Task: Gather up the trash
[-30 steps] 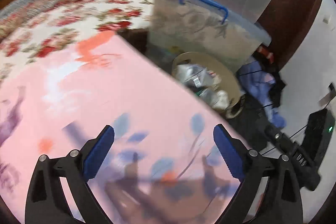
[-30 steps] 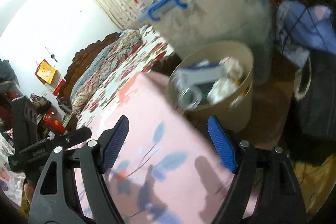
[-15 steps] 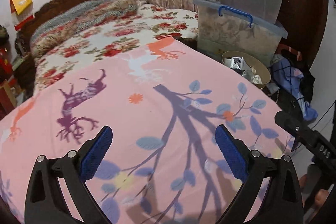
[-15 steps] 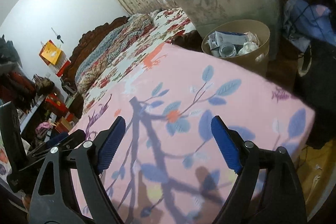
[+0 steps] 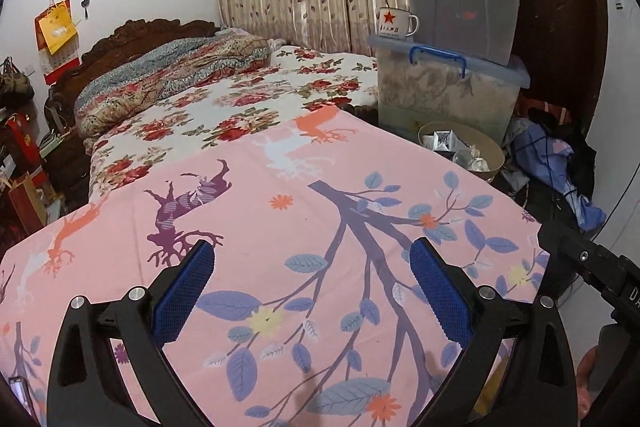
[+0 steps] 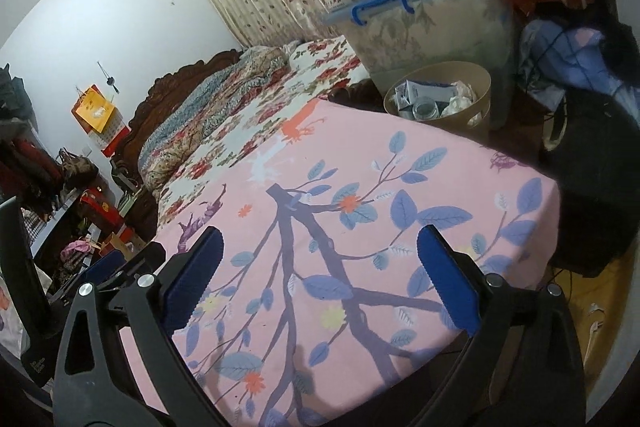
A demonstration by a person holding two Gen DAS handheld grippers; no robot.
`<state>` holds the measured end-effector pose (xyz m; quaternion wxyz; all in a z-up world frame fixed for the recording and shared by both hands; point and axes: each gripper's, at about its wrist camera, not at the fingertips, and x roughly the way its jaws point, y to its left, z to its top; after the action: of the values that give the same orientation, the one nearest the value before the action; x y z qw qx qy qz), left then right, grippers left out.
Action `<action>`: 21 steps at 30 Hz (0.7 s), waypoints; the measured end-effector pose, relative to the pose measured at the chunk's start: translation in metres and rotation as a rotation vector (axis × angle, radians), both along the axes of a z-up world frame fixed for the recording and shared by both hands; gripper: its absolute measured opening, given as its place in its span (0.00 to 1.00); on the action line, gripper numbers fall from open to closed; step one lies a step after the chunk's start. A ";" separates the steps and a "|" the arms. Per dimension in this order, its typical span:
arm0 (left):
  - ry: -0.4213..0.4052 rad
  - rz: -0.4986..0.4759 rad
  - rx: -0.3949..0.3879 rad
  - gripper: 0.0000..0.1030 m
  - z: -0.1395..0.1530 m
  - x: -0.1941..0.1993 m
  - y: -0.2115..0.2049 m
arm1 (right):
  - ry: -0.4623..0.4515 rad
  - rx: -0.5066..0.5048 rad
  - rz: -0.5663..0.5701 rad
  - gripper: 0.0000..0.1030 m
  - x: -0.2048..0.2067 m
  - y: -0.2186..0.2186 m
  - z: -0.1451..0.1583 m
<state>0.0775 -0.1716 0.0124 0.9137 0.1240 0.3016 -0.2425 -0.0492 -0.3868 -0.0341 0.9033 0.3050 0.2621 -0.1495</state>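
A tan waste bin (image 5: 495, 163) (image 6: 482, 107) stands on the floor past the far right corner of the bed. It holds a carton (image 6: 424, 91), a glass jar (image 6: 425, 110) and crumpled paper (image 6: 460, 95). My left gripper (image 5: 312, 247) hangs open over the pink tree-print sheet (image 5: 280, 227), with nothing between its blue pads. My right gripper (image 6: 320, 231) is also over the sheet (image 6: 360, 187); its jaws are opening and hold nothing. Both grippers are well short of the bin. No loose trash shows on the sheet.
Stacked clear storage boxes (image 5: 452, 87) (image 6: 424, 23) rise behind the bin, with a red-star enamel mug (image 5: 394, 23) on the lower lid. Clothes and cables (image 5: 560, 163) lie on the floor to the right. A floral quilt (image 5: 180, 75) and carved headboard lie beyond.
Both grippers have pulled back from the bin across the bed, so the bin now looks smaller and farther. The right jaws have spread wider. The left jaws stay open.
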 end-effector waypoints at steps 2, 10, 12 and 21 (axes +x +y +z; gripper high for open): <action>-0.013 0.002 -0.005 0.92 0.003 -0.004 0.003 | -0.006 -0.010 0.002 0.94 -0.003 0.004 0.005; -0.032 -0.005 -0.012 0.92 0.011 -0.020 0.006 | -0.023 -0.042 0.014 0.94 -0.013 0.016 0.015; -0.019 0.002 -0.003 0.92 0.011 -0.020 0.007 | -0.024 -0.046 0.014 0.94 -0.015 0.018 0.016; -0.004 0.018 -0.020 0.92 0.011 -0.023 0.012 | -0.026 -0.050 0.014 0.94 -0.017 0.020 0.017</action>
<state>0.0545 -0.1594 0.0237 0.9177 0.1127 0.2985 -0.2368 -0.0663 -0.3668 -0.0170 0.9149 0.2825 0.2488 -0.1456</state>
